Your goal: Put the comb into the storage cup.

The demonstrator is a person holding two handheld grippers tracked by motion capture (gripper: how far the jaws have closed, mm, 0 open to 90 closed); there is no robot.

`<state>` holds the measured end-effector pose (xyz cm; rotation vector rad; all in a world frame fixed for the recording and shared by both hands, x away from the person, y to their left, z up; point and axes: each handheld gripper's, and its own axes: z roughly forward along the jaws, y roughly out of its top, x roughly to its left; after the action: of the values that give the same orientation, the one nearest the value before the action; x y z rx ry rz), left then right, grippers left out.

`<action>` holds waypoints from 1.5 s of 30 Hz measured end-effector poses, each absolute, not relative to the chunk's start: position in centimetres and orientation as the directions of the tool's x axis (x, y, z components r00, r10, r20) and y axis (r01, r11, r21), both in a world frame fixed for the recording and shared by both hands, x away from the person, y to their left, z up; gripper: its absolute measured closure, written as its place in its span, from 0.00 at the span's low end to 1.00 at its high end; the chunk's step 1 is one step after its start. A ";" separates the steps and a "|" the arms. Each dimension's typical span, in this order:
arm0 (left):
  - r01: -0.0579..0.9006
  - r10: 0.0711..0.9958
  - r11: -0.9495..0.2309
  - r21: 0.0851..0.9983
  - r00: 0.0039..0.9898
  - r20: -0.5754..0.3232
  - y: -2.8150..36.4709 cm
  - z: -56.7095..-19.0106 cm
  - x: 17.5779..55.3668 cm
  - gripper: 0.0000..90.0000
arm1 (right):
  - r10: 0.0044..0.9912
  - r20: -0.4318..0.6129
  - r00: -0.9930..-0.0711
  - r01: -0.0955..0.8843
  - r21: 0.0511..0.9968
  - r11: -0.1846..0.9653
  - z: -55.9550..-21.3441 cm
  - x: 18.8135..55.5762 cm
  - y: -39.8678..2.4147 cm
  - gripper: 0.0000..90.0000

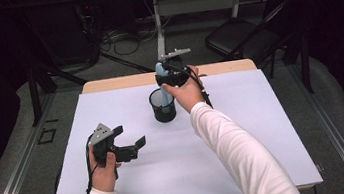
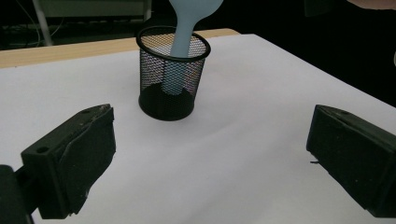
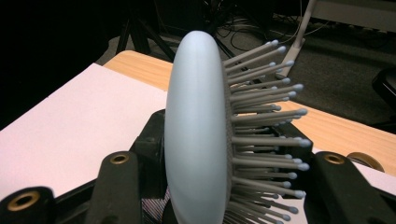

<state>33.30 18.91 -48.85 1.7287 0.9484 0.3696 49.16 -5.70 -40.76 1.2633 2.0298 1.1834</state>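
A pale blue hairbrush [image 3: 196,130] with grey bristles stands handle-down in a black mesh cup [image 1: 162,106] near the middle of the white table. Its handle [image 2: 179,51] reaches to the cup's bottom. My right gripper [image 1: 170,77] is shut on the brush head just above the cup, one jaw on the smooth back and one on the bristle side. My left gripper [image 1: 130,138] rests low at the front left, open and holding nothing, its jaws aimed at the cup [image 2: 172,72].
The white sheet [image 1: 265,130] covers a wooden table whose bare far edge [image 1: 226,67] shows behind the cup. A dark folding chair [image 1: 243,37], table legs and cables lie on the floor beyond.
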 end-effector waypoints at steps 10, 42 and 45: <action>0.417 0.745 -0.107 0.902 0.635 -0.205 18.9 -48.9 33.3 0.02 | 0.878 0.040 -0.477 0.478 0.850 0.221 -41.5 49.2 -5.1 0.53; 0.419 0.742 -0.113 0.901 0.639 -0.204 18.7 -49.1 33.3 0.02 | 0.869 0.036 -0.493 0.477 0.847 0.235 -42.0 49.4 -5.1 0.52; 0.421 0.743 -0.109 0.901 0.637 -0.208 18.7 -49.1 33.3 0.02 | 0.870 0.038 -0.491 0.479 0.847 0.233 -42.0 49.3 -5.0 0.52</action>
<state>33.28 18.72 -49.13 1.7369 0.9500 0.3578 49.32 -5.00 -42.03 1.2360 2.0659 1.1730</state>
